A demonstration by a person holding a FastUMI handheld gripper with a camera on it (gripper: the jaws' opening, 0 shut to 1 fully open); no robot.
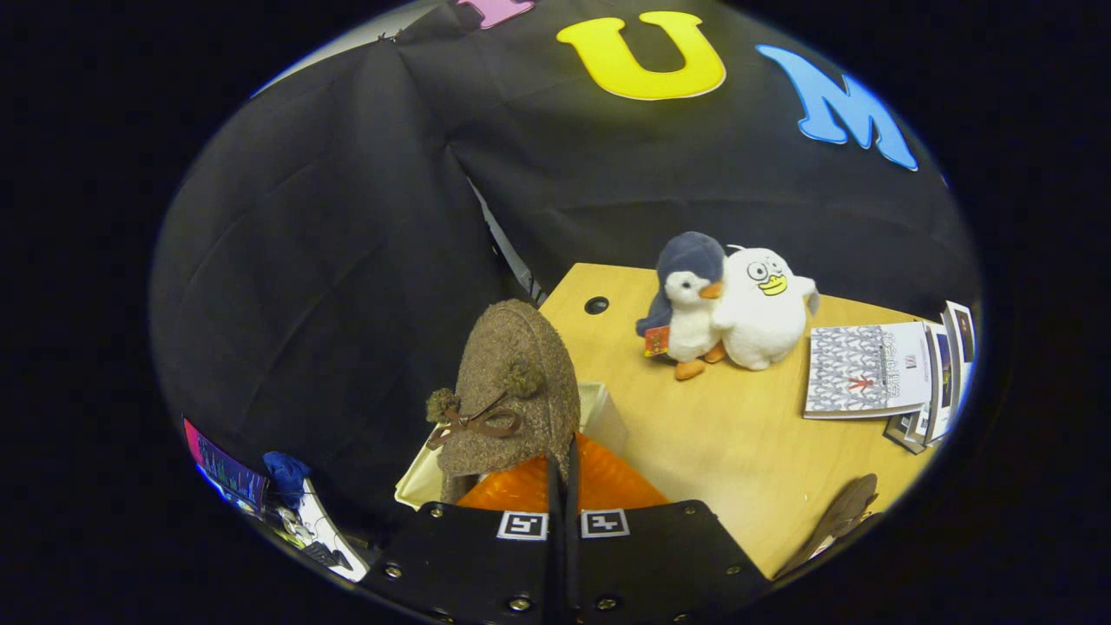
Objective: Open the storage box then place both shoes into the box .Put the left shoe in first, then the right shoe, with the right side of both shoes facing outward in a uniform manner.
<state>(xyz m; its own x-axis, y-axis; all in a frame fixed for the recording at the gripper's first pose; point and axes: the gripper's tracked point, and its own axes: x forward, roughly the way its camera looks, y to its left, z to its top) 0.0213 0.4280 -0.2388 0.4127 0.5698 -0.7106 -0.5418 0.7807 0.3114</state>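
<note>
The gripper [562, 473] has its 2 fingers pressed close together, with only a thin dark slit between them, and they appear to pinch the rear edge of a brown felt shoe [512, 395] that hangs toe-up just ahead of them; a bow with 2 pompoms sits on its upper. Right below the shoe is the storage box [608, 412], whose pale rim shows on either side, and an orange ribbed surface [608, 482] lies just in front of the fingers, probably the box's opened lid or inside, though I cannot tell which. So the opening step looks done, and this shoe is over the box but not yet let go. A second brown shape [840, 512] lies on the wooden table [746, 434] well off to the side, likely the other shoe waiting its turn. That leaves 1 shoe to release and 1 to fetch. 2 plush toys [725, 299] and some booklets [868, 369] sit beyond.
</note>
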